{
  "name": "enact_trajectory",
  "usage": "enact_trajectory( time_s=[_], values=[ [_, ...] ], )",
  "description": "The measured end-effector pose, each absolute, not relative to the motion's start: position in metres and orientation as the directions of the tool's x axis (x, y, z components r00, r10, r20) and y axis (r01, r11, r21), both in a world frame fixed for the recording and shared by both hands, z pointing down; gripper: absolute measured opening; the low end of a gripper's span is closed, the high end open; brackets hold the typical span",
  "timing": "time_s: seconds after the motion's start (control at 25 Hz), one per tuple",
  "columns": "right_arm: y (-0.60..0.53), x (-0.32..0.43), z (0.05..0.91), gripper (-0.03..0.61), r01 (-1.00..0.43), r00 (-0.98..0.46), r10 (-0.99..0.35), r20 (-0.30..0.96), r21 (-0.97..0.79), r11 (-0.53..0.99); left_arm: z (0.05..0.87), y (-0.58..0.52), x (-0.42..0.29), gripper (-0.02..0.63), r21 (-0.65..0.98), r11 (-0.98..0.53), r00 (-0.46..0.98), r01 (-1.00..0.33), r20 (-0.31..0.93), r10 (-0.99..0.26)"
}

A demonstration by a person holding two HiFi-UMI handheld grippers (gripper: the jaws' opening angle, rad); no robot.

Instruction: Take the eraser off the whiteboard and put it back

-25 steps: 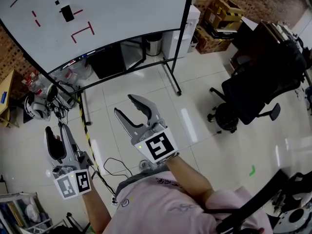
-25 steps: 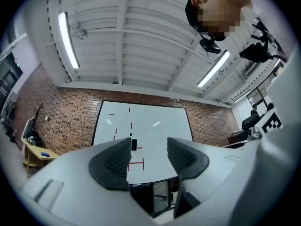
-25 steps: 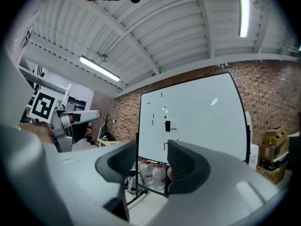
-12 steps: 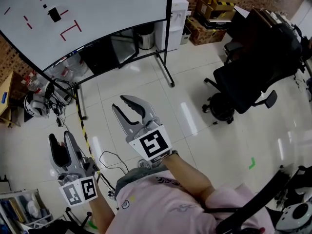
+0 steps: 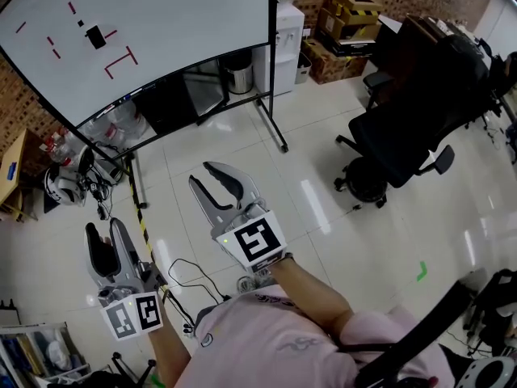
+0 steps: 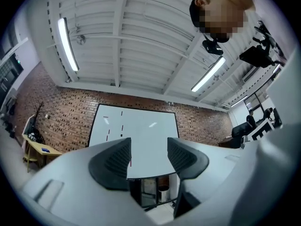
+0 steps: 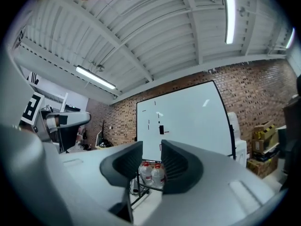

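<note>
The head view looks steeply down; both gripper views face the distant whiteboard (image 5: 186, 23), shared by all.

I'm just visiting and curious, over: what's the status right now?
Left gripper open, empty; right gripper shut, empty. Eraser on the whiteboard, far from both. Office chair off right, not in the path.

Room with brick wall (image 6: 56, 112) and glossy tiled floor (image 5: 323, 217).
Black office chair (image 5: 404, 136) at right, cardboard boxes (image 5: 351, 14) by the wall, tube lights (image 6: 67, 44) overhead.
</note>
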State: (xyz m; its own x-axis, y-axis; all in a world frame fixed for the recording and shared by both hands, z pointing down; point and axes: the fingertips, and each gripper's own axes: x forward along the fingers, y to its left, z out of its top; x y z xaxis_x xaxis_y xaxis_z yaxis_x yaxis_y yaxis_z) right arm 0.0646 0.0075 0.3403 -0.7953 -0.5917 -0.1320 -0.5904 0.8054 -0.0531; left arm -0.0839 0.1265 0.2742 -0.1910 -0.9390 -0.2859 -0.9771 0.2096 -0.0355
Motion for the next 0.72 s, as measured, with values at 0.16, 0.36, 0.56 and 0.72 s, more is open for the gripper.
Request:
enact_trajectory(
  time_s=[0.16, 0.36, 0.56, 0.72],
  values=[
    [0.02, 0.069, 0.337, 0.115, -0.602, -0.785, -0.604, -0.139, -0.063, 0.796, 0.279, 0.135, -0.084, 0.232, -0.024, 0.202, -0.188, -0.979, -0.277, -0.942],
    [0.03, 0.073, 0.332, 0.115, -0.608, -0.781, -0.607, -0.147, -0.038, 0.793, 0.279, 0.141, -0.079, 0.23, -0.019, 0.184, -0.171, -0.983, -0.284, -0.943],
    [0.037, 0.077, 0.331, 0.115, -0.61, -0.782, -0.607, -0.14, -0.021, 0.792, 0.277, 0.144, -0.072, 0.23, -0.018, 0.171, -0.158, -0.985, -0.287, -0.945],
    [0.038, 0.08, 0.332, 0.115, -0.604, -0.789, -0.597, -0.146, 0.009, 0.797, 0.277, 0.143, -0.068, 0.232, -0.012, 0.166, -0.156, -0.986, -0.293, -0.943]
  ],
)
